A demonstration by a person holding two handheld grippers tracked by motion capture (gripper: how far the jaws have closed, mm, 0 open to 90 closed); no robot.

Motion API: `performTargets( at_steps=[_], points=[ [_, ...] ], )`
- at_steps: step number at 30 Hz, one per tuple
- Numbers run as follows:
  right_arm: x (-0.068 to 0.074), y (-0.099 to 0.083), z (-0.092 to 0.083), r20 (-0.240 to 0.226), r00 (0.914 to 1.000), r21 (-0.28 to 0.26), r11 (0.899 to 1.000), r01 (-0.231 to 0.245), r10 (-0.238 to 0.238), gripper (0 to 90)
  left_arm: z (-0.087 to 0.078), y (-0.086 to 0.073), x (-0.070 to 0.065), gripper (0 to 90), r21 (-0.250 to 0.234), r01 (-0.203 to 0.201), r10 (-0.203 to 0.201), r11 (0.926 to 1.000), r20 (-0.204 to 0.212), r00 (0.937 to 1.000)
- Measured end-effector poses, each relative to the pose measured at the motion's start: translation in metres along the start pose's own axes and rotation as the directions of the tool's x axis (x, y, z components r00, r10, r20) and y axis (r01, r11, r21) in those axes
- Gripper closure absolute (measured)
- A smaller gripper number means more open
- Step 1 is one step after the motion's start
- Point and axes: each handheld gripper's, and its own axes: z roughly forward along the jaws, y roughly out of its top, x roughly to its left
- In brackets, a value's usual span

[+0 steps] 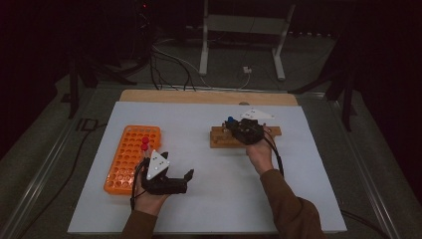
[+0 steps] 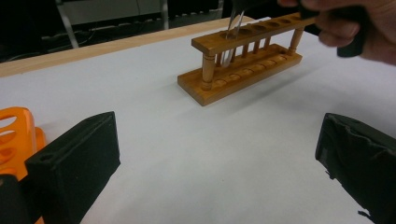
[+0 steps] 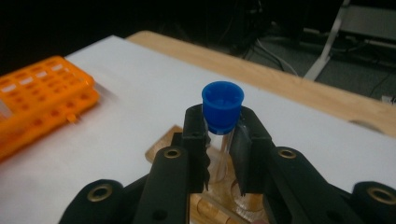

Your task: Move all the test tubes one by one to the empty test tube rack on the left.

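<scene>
A clear tube with a blue cap point(image 3: 222, 106) stands upright between my right gripper's point(image 3: 223, 140) jaws, which are shut on it just below the cap. The tube's lower part passes through a hole of the wooden rack point(image 1: 219, 136) at its left end, also seen as the wooden rack point(image 2: 243, 65) in the left gripper view, where the clear tube point(image 2: 232, 35) reaches down through the top bar. The blue cap point(image 1: 231, 120) pokes out above my right gripper point(image 1: 236, 128). My left gripper point(image 1: 180, 174) rests open on the white mat, right of the orange rack point(image 1: 130, 158), nothing between its jaws point(image 2: 219, 158).
Two red-capped tubes point(image 1: 145, 144) stand in the orange rack. The white mat point(image 1: 199, 199) lies over a wooden board point(image 1: 199, 96). Cables and a metal stand's legs point(image 1: 239, 45) lie on the dark floor beyond the table.
</scene>
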Motion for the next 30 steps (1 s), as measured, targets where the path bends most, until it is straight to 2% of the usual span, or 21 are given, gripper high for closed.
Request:
performTargets(
  at_steps=[9,12,20,30],
  points=[
    [0.000,0.018,-0.026,-0.008,0.9999,-0.083,0.996,0.010,-0.011,77.1,0.002,0.000,0.000,0.4,0.004,0.001,-0.001,1.0000,0.003,1.0000],
    [0.002,0.019,-0.031,-0.017,0.9995,-0.082,0.996,0.024,-0.026,77.1,0.003,0.000,-0.001,0.4,0.007,-0.001,0.001,1.0000,0.005,1.0000],
    [0.011,0.012,-0.039,-0.079,0.9964,-0.053,0.998,0.027,-0.032,77.0,0.008,0.005,-0.005,0.4,0.008,-0.014,0.014,0.9999,0.010,0.9998],
    [0.030,0.000,-0.044,-0.172,0.9847,-0.020,0.999,0.027,-0.030,76.9,0.026,0.014,-0.015,1.1,0.002,-0.026,0.026,0.9997,0.026,0.9993]
  ],
)
